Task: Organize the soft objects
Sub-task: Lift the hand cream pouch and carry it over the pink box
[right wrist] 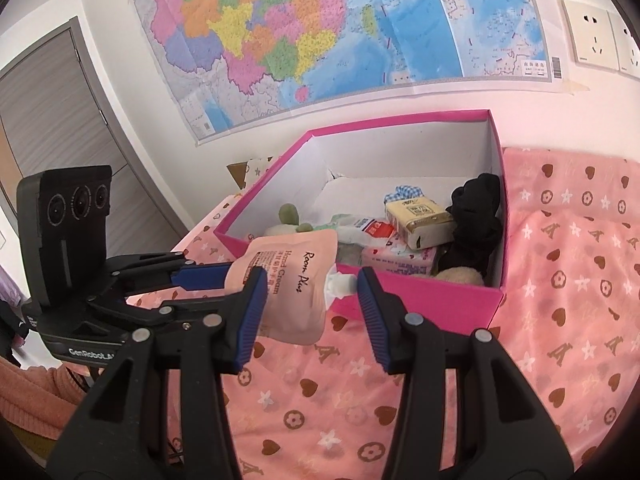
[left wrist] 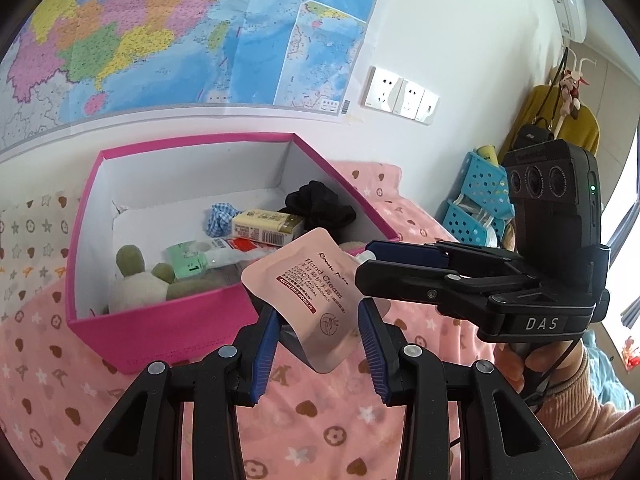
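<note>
**Hand cream pouch held short of the box**

Hand cream pouch (left wrist: pixel 308 292) is in the air before the pink box (left wrist: pixel 192 142). The left tool (left wrist: pixel 319 312) is narrow, pinching its lower end. The right tool (right wrist: pixel 312 280) brackets the white cap; I cannot tell if it grips. Risk: the slick pouch slips or clips the near wall. Plush toy (left wrist: pixel 140 280), cartons and black fabric (left wrist: pixel 320 204) crowd the floor of the box

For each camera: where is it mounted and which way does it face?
Left wrist: on the left gripper, looking along its fingers at the pink box; right gripper and a hand show.
Right wrist: on the right gripper, facing the same box; left gripper and a sleeve show.
Shared: hand cream pouch, box, map.
</note>
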Available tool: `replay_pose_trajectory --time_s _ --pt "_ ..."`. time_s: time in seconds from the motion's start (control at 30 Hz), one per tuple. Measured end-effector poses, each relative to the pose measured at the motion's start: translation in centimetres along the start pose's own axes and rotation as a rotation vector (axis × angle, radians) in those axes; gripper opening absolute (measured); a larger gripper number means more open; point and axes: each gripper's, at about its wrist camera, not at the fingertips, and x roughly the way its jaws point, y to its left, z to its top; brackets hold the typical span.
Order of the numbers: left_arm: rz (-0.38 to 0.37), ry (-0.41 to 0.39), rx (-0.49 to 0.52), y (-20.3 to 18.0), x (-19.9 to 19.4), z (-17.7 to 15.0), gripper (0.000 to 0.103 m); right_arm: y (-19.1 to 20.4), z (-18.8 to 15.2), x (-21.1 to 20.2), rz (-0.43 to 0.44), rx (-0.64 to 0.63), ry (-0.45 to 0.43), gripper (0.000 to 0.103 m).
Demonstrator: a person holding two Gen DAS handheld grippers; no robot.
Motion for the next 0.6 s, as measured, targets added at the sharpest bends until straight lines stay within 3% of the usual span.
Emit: replay_pose_trajectory --time_s 0.6 --pt "0.01 -0.007 -0.002 0.14 0.54 0.88 0.039 -0.39 0.9 -0.16 0.0 -0.013 -0.014 0.05"
